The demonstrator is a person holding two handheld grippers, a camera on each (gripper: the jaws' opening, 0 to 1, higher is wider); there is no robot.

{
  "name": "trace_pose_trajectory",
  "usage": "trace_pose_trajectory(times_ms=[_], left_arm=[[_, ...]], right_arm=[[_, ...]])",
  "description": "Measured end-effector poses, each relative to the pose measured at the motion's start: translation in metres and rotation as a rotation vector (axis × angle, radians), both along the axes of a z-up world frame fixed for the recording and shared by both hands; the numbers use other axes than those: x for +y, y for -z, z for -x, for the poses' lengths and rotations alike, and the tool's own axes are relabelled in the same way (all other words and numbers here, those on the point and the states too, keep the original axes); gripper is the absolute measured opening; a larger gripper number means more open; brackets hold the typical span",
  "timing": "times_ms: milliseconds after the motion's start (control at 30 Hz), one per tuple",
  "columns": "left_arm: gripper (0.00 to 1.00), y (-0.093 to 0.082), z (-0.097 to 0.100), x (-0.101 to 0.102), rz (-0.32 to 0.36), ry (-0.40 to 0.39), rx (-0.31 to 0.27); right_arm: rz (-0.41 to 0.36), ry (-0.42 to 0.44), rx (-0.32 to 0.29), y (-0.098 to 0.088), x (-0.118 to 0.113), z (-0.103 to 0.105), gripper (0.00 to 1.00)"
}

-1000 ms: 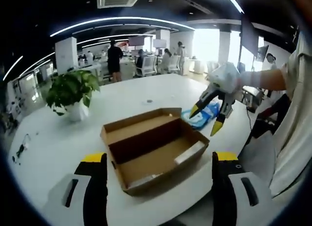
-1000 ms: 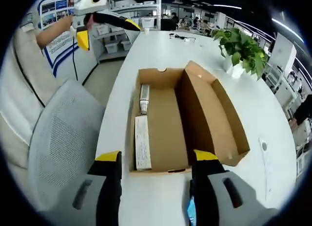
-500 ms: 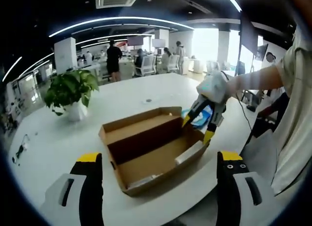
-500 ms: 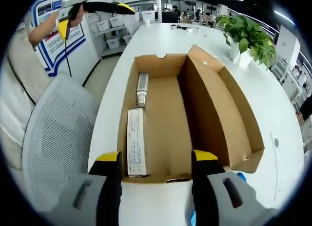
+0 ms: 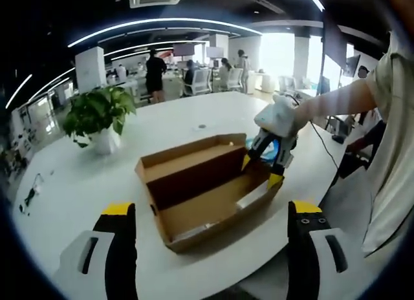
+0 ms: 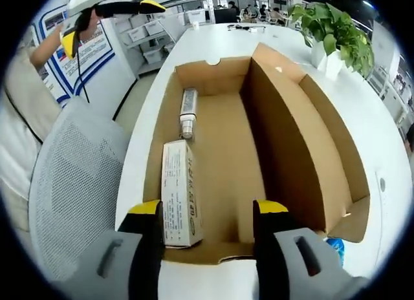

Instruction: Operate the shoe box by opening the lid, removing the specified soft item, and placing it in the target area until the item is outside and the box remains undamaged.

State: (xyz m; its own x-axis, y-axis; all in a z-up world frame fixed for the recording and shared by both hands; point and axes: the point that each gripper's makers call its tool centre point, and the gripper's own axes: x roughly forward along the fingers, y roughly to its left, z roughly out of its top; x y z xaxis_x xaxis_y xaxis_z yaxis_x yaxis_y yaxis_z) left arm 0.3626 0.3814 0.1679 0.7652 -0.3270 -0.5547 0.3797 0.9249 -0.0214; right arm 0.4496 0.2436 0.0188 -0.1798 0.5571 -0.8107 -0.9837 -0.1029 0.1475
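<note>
Right gripper [image 6: 208,213]: jaws apart, holding nothing, poised over the near end of the box [image 6: 291,138], just above a white carton [image 6: 178,193] lying inside. Beyond the carton, a tube [image 6: 187,111] lies along the box floor. Lid stands open along the right side. Blue soft item [image 6: 336,246] sits on the table [image 6: 213,44] outside the box, at its near right corner.

Left gripper [image 5: 206,213]: jaws wide apart, empty, held back from the box. Potted plant [image 5: 98,116] far left.
</note>
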Motion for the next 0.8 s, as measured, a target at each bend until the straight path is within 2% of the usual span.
trace_pose_trajectory(times_ms=[467,667,800], left_arm=[[1.0,0.003,0.004,0.004,0.003,-0.016,-0.001],[1.0,0.002,0.006,0.004,0.007,-0.017,-0.003],[1.0,0.002,0.007,0.001,0.005,-0.008,-0.004]], right_arm=[[-0.005,0.0,-0.034,-0.003,-0.003,-0.008,0.51],[-0.009,-0.019,-0.009,-0.001,-0.001,0.003,0.5],[-0.018,-0.02,-0.006,0.002,0.004,0.007,0.44]])
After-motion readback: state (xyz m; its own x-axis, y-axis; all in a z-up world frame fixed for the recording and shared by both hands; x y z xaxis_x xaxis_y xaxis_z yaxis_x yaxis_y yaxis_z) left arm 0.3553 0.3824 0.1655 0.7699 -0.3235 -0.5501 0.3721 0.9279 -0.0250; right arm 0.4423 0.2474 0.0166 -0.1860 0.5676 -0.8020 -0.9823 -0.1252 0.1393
